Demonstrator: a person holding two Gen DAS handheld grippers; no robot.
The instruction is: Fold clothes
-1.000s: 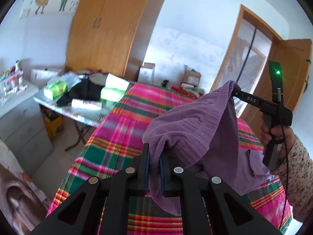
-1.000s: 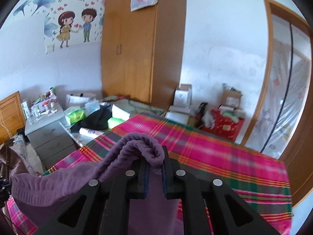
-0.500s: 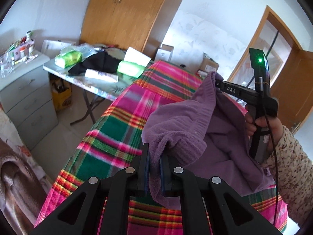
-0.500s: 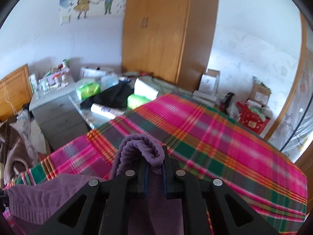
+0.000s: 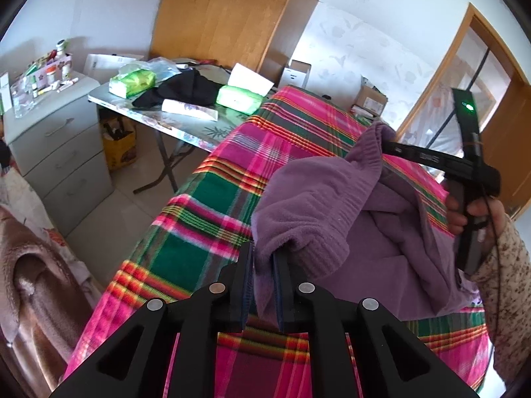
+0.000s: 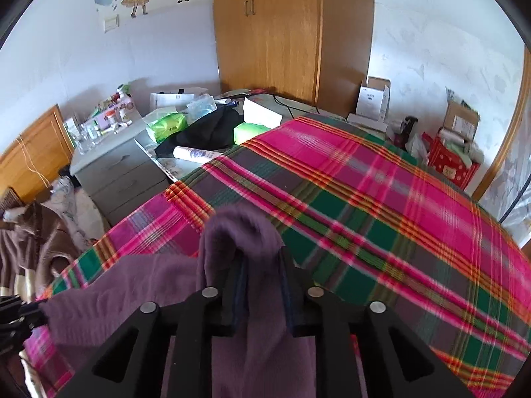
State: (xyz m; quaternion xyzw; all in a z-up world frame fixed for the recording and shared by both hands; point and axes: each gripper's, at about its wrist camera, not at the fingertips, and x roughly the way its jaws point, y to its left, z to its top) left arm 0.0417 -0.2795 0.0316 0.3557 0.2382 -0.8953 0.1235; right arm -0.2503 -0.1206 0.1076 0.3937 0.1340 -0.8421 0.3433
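A purple knit garment (image 5: 332,205) hangs stretched between both grippers above the plaid bed cover (image 5: 212,219). My left gripper (image 5: 264,262) is shut on one ribbed edge, which bunches over its fingertips. In the same view the right gripper (image 5: 386,144) pinches the other end higher up, held by a hand (image 5: 471,212) in a flowered sleeve. In the right wrist view the right gripper (image 6: 264,265) is shut on a fold of the purple garment (image 6: 239,232), which trails left to the left gripper (image 6: 23,310) at the frame edge.
A folding table (image 5: 186,129) beside the bed carries green packs (image 5: 132,81), a black cloth and a white tube. Grey drawers (image 5: 56,139) stand to its left, with a wardrobe (image 6: 275,33) behind. Cardboard boxes (image 6: 458,122) line the far wall. A brown blanket (image 5: 30,282) lies at the left.
Both grippers have tilted down and come lower over the bed with the garment still held. The right gripper's end now hangs closer to the cover.
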